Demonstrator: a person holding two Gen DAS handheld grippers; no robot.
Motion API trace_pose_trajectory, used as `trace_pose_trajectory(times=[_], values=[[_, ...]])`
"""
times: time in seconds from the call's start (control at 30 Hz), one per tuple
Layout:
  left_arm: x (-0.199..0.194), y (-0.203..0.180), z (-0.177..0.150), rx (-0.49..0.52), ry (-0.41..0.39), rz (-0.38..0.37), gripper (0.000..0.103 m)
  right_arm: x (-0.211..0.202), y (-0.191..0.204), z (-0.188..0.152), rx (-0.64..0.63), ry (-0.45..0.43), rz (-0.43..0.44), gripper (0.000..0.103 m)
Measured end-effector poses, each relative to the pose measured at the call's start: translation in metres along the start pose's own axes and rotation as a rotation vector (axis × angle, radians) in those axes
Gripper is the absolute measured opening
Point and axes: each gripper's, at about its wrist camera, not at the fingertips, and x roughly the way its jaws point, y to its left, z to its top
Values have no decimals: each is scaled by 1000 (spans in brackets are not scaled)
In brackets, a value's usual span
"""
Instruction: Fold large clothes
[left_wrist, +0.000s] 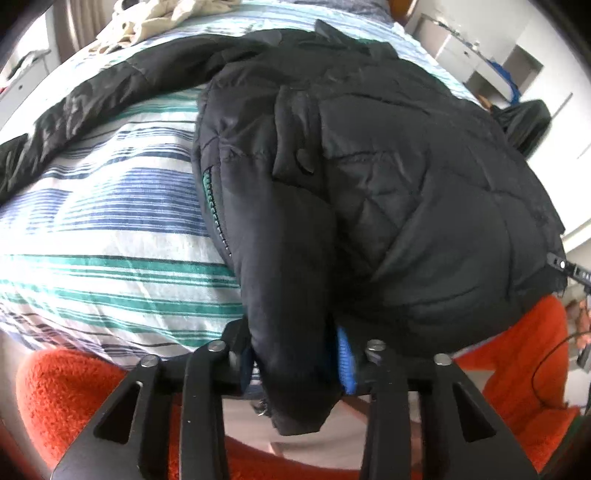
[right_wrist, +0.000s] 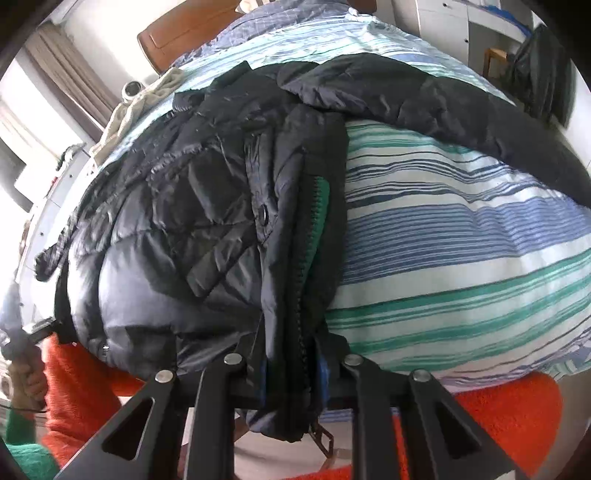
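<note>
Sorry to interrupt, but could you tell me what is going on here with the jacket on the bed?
A person is folding a black quilted jacket on a bed with a striped duvet, using a pair of handheld tongs in each hand. The left tongs and the right tongs are each shut on the jacket's near hem. One sleeve lies stretched out across the duvet. A pale garment sits bunched near the far end of the bed.
</note>
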Motion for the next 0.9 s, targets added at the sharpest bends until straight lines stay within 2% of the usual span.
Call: trace_pose_trajectory(times=[0.07,0.1,0.13,0.17,0.23,0.33,0.4,0.5,0.6,0.77,0.9], values=[[-14,-7,1,7,-35,39,61,-3,1,0,-9,-10,-2,49],[-24,-9,0,13,-67,62,68,-5,0,0,-4,-18,3,54],[-36,-9,1,16,-106,83,80,-8,-2,1,6,-28,6,59],[-46,-10,1,15,-137,96,89,-15,-6,2,21,-43,6,60],[-70,-12,3,4,-219,121,99,-28,-12,3,43,-78,11,60],[-98,-14,10,-4,-327,140,100,-49,-15,8,66,-129,3,61],[-111,-17,13,0,-400,132,100,-61,-17,9,83,-158,30,61],[-117,-23,22,-8,-450,93,100,-74,-16,11,85,-209,80,61],[-106,-29,27,-15,-422,53,100,-81,-10,12,46,-247,35,61],[-75,-49,32,44,-277,37,100,-99,-4,12,-8,-332,-36,61],[-77,-62,31,47,-282,29,102,-108,-4,15,-54,-381,-105,61]])
